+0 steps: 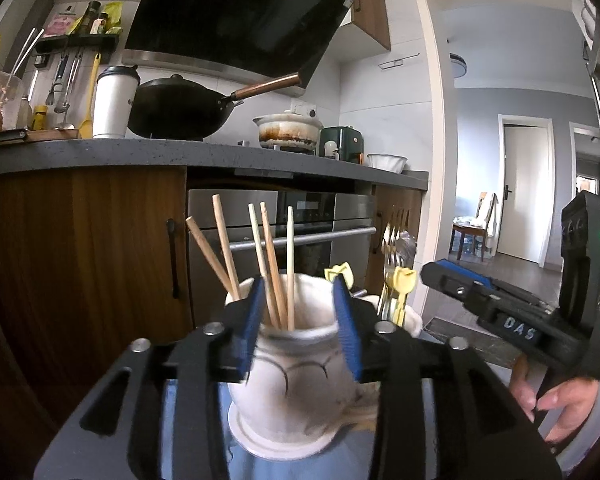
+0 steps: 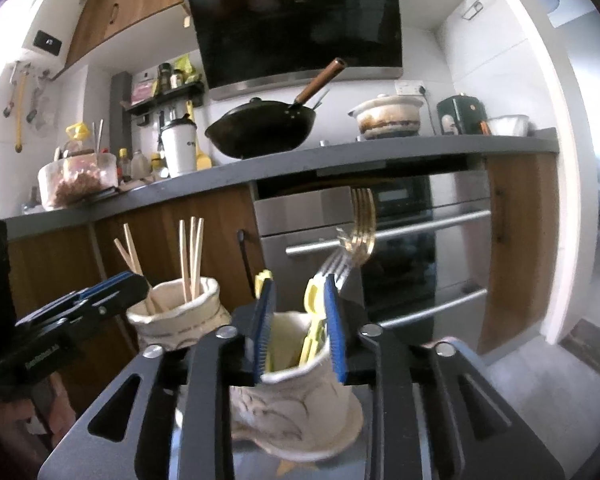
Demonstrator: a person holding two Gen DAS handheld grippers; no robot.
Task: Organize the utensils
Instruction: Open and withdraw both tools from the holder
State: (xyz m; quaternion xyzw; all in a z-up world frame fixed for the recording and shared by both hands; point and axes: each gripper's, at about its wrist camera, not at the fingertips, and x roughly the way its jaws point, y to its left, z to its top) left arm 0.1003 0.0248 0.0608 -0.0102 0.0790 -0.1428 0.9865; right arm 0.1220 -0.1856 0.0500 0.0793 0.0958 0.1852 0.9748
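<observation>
A white ceramic jar of chopsticks is straddled by the left gripper, jaws spread wide; right gripper seen right.

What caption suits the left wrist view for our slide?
Left gripper straddling a white ceramic jar of chopsticks, the right gripper alongside.

Both views are moderately lit, with dim, muddy foregrounds. In the left wrist view daylight comes from the bright doorway right of the range hood; in the right wrist view a blown-out glare sits at the upper left, beside the water heater. The hood's black glass shows faint reflections. The bench bows under fisheye distortion, and dark vignetting rings the corners. The nearest vase is soft and blurred.
</observation>
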